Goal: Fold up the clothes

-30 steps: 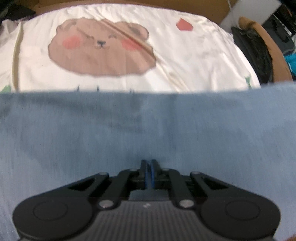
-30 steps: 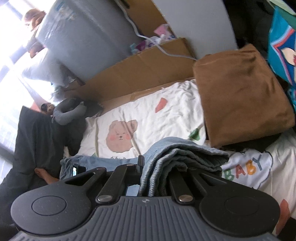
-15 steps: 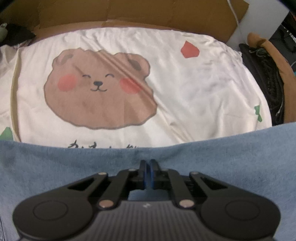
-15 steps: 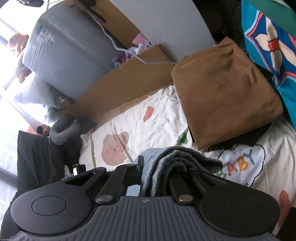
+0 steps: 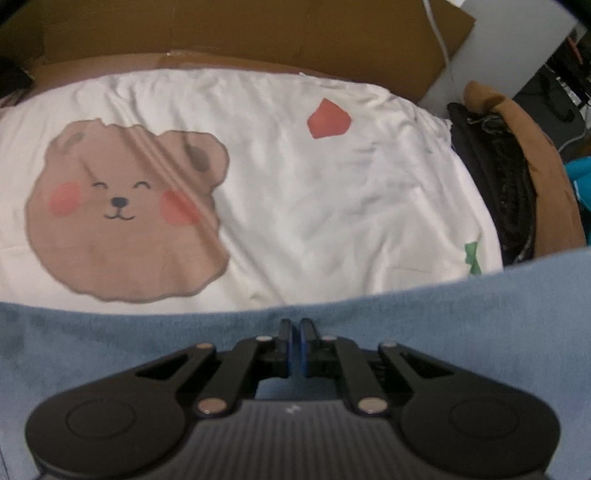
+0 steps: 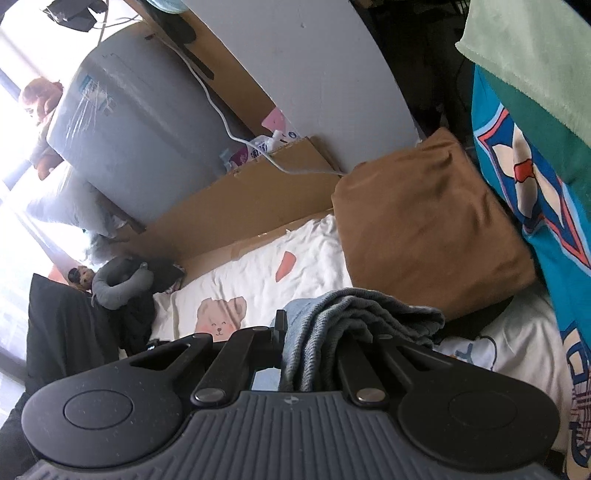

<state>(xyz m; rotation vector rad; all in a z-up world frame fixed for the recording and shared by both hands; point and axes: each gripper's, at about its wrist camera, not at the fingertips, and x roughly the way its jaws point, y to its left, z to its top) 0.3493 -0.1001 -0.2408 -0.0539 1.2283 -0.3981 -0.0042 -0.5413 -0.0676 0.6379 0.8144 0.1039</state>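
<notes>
- Holding the blue cloth [image 5: 424, 332] by its edge, the left gripper [image 5: 295, 341] has its jaws pinched tight on the fabric, so the cloth hangs flat and wide across the bottom of that view.
- Pinching a bunched fold of the same blue cloth [image 6: 354, 317], the right gripper [image 6: 308, 350] is closed on it too; one finger is hidden under the folds.
- Both grippers hold the cloth up above the white sheet [image 5: 332, 192], just in front of the bear picture [image 5: 125, 218]. I think this keeps the edge straight so it can be laid over neatly.
- Beyond the bear picture, a cardboard wall [image 5: 229, 33] stands at the far end of the sheet.
- To the right of the bear picture lies a brown cushion [image 6: 424, 229], well apart from the cloth.
- The space around the bear picture is bare, so it looks like a good spot to lay the fold down.
</notes>
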